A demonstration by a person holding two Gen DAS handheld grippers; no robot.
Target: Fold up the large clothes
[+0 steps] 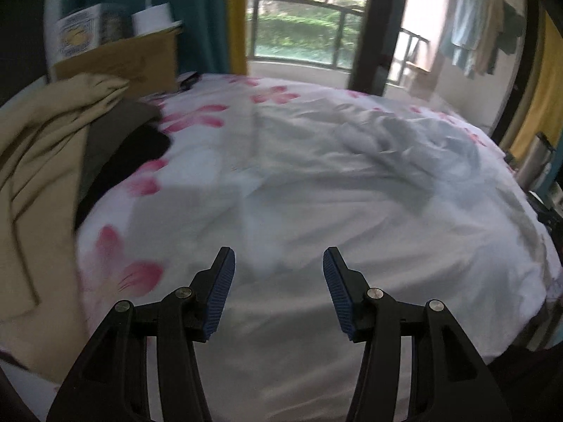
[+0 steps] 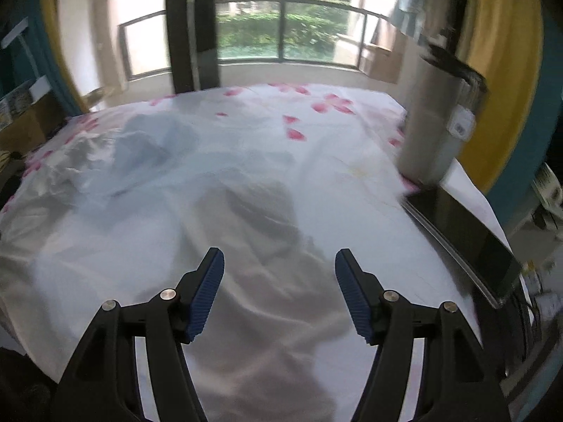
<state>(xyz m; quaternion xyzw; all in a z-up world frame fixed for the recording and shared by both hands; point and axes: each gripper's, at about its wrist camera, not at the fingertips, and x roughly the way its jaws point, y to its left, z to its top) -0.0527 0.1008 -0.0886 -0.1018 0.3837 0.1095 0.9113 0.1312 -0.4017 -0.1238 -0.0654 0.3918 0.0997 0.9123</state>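
A white bedsheet with pink flowers (image 1: 281, 176) covers the bed and is wrinkled; it also shows in the right wrist view (image 2: 246, 161). A pile of clothes lies at the bed's left edge: a beige garment (image 1: 38, 147) over a dark grey one (image 1: 116, 130) and a black one (image 1: 140, 151). My left gripper (image 1: 279, 256) is open and empty above the sheet, to the right of the pile. My right gripper (image 2: 279, 258) is open and empty above the sheet near the bed's front.
A cardboard box (image 1: 119, 56) with items stands behind the pile. A grey cylinder (image 2: 436, 119) and a dark flat panel (image 2: 464, 232) sit on the bed's right side. A metal flask (image 1: 535, 161) stands at the right. A window with railing (image 2: 281, 28) is behind the bed.
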